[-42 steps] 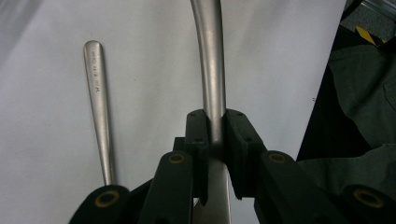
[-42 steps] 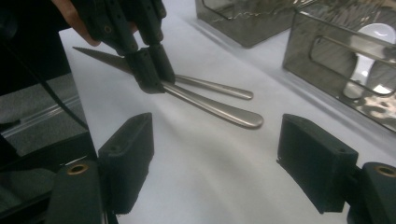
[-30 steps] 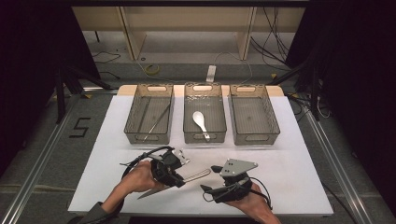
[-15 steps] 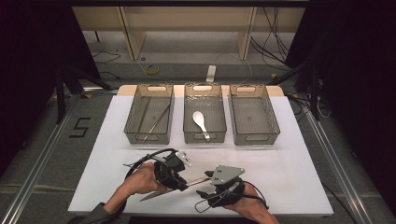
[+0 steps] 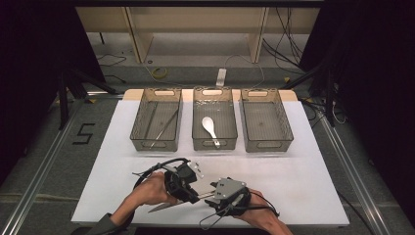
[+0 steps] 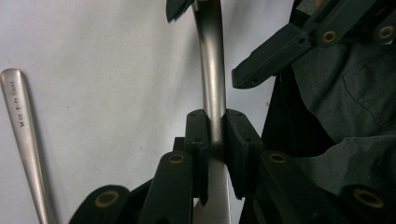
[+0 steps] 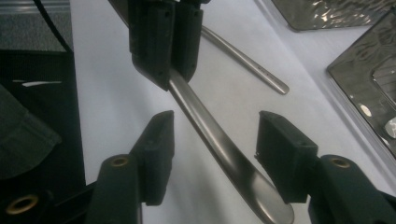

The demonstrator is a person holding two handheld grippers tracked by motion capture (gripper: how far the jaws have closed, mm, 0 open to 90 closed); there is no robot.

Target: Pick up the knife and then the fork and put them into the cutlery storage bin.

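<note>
— Room: dark, curtained at both sides; pale wooden frame (image 5: 195,19) across the top of the high view, loose cables (image 5: 156,73) on grey floor (image 5: 44,161), taped numeral 5 (image 5: 84,133) at middle left.

— Surface?

— White tabletop (image 5: 303,181), centre of frame. Three clear bins in a row along its far half: left bin (image 5: 154,145) with thin rods (image 5: 164,128); middle bin (image 5: 214,146) with one white spoon (image 5: 210,128); right bin (image 5: 268,147), nothing seen inside.

— Item in hand?

— Metal utensil (image 5: 164,206), lower centre of the high view, raised off the sheet, slanting from lower left to upper right. Clamped tight mid-shaft by left hand-held gripper (image 5: 192,192); pads pressed on both sides in the left gripper view (image 6: 215,135).

— Other gripper?

— Right hand-held gripper (image 7: 212,149): jaws apart, just been closing, the utensil's broad end (image 7: 219,149) between them, gaps showing on either side. Not yet gripping.

— Anything else loose?

— Second metal handle (image 6: 21,126), flat on the sheet, left edge of the left gripper view.

— Progress?

— Judged partway through sorting: two bins stocked, third unfilled. Handover between grippers under way, not complete. Remaining, by estimate: take-over grip, release by the left, placement in a bin, then the second handle.
</note>
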